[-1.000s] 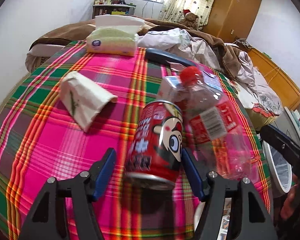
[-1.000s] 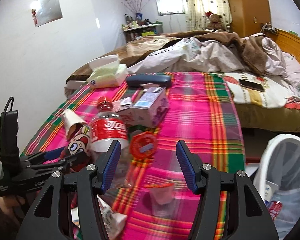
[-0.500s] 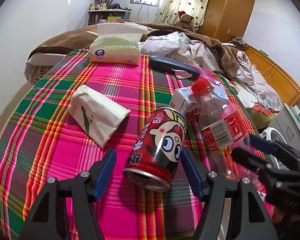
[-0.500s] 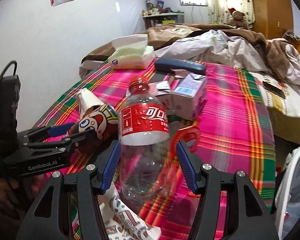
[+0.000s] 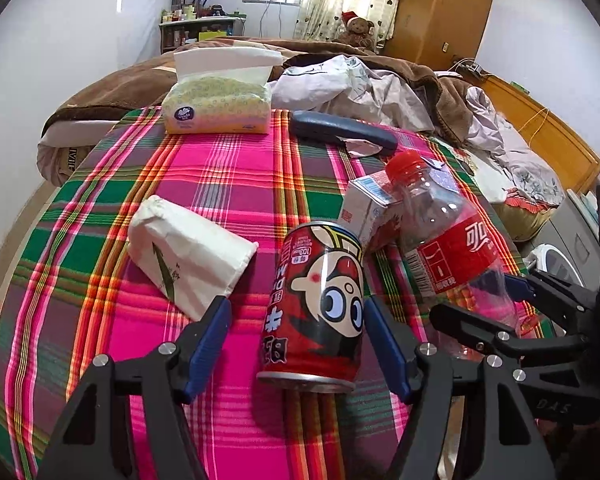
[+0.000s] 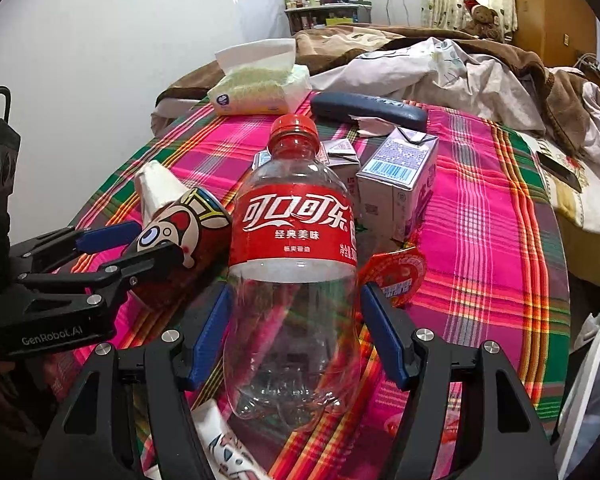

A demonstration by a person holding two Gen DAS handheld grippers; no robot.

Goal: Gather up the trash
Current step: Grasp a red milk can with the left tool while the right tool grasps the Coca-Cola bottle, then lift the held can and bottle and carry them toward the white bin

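My left hand-held gripper stands half spread around a red drink can printed with a cartoon face, which leans on the pink, green and orange plaid cloth of the worktop. Its right blue pad lies against the can's side, while the left pad stands apart from it, so the can is framed, not clamped.

My right hand-held gripper brackets a clear, empty plastic cola bottle with a red cap and red label. Its jaws have just been opening, and the blue pads sit close beside the bottle's lower body; I cannot tell whether they touch it. The bottle stands just right of the can.

A white folded tissue pack lies left of the can. Behind the bottle sit a small white carton and a purple carton with a barcode, and a round red foil lid lies by the bottle's right side. At the far edge rest a soft pack of tissues in yellow-green wrap and a dark blue oblong case. A bed with rumpled brown and white covers fills the space beyond.
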